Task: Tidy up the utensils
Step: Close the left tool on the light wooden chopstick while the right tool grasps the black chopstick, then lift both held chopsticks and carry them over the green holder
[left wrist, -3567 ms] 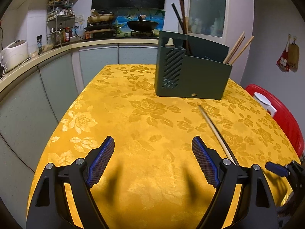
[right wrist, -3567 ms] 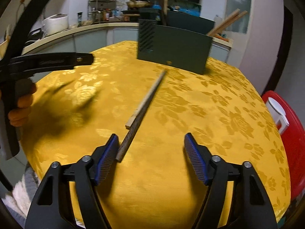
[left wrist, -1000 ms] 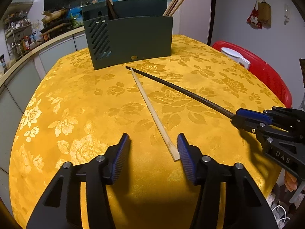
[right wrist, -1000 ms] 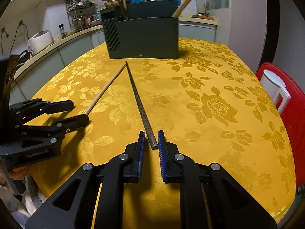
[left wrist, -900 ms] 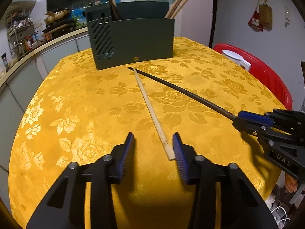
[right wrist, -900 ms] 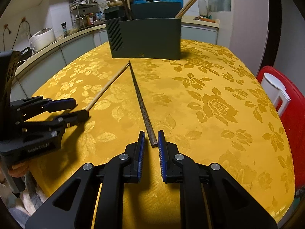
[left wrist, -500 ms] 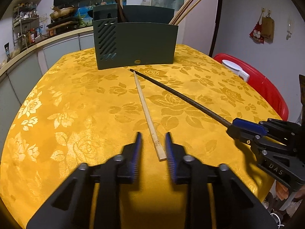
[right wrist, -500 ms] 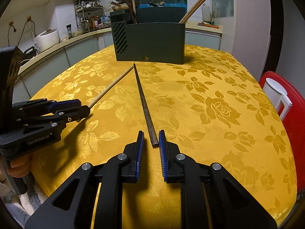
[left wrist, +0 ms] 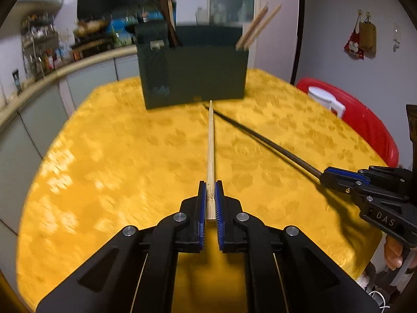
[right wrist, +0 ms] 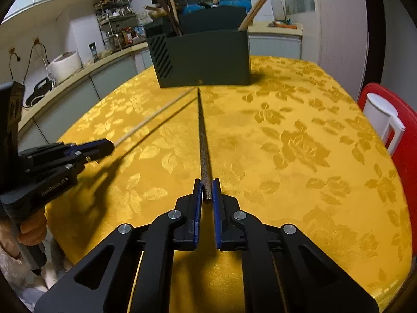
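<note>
A kitchen with grey cabinets (right wrist: pixel 78 88) and a cluttered counter surrounds 1 table (left wrist: pixel 109 161) draped in a yellow floral cloth. 1 red chair (right wrist: pixel 406 135) stands at the table's right edge, behind and to the right of the holder.

1 dark green holder (right wrist: pixel 206 57) stands at the table's far side. In its left end stand several dark chopsticks, too bunched to count; from its right end lean 2 pale ones (left wrist: pixel 256 26).

In front of the holder, 2 grippers each pinch 1 chopstick by its near end. The left gripper (left wrist: pixel 210 195) has its fingers clamped on the pale chopstick (left wrist: pixel 210 143). The right gripper (right wrist: pixel 206 190) is clamped narrow on the dark chopstick (right wrist: pixel 202 135). Both sticks point toward the holder, their far tips close together just short of its front wall. The pale one casts a separate shadow on the cloth, so it is lifted; whether the dark tip touches the cloth I cannot tell.
</note>
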`<state>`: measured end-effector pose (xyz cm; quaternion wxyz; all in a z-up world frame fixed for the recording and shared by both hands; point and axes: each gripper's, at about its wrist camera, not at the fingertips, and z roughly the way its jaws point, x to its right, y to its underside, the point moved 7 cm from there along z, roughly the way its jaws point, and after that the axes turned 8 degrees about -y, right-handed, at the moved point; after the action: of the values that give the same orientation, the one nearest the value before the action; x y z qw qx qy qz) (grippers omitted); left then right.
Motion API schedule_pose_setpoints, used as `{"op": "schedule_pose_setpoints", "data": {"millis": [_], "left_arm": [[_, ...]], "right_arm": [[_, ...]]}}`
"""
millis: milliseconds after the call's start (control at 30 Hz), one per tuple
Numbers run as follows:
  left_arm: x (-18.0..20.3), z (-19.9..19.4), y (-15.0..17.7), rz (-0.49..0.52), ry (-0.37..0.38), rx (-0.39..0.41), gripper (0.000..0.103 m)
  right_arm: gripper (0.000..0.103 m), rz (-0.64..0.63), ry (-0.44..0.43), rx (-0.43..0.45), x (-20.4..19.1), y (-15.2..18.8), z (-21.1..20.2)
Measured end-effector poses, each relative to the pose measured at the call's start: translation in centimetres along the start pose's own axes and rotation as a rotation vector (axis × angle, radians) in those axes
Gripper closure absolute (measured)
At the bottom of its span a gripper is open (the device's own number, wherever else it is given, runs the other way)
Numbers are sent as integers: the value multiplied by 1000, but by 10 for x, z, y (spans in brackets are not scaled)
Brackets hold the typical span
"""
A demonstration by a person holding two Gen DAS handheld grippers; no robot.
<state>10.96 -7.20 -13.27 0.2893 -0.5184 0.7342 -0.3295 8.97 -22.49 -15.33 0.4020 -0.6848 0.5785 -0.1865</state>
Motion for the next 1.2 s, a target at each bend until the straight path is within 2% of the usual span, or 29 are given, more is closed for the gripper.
{"op": "schedule_pose_setpoints", "data": {"millis": [200,433,700,1200], "left_arm": [[-20,-41,-35,-5,-27,109,97],[-28,-57,-58,35,-49,101,97],[-24,-58,-58,76,-66,78,97],[-28,-60,-74,44,-48,76,97]], "right_arm": [[95,-10,-7,112,-7,-28,-36],[95,-44,-8,212,-13,-58,-69],[95,-42,-4,232,-14,-67,-77],[95,-39,-15,268,-18,-82,-81]]}}
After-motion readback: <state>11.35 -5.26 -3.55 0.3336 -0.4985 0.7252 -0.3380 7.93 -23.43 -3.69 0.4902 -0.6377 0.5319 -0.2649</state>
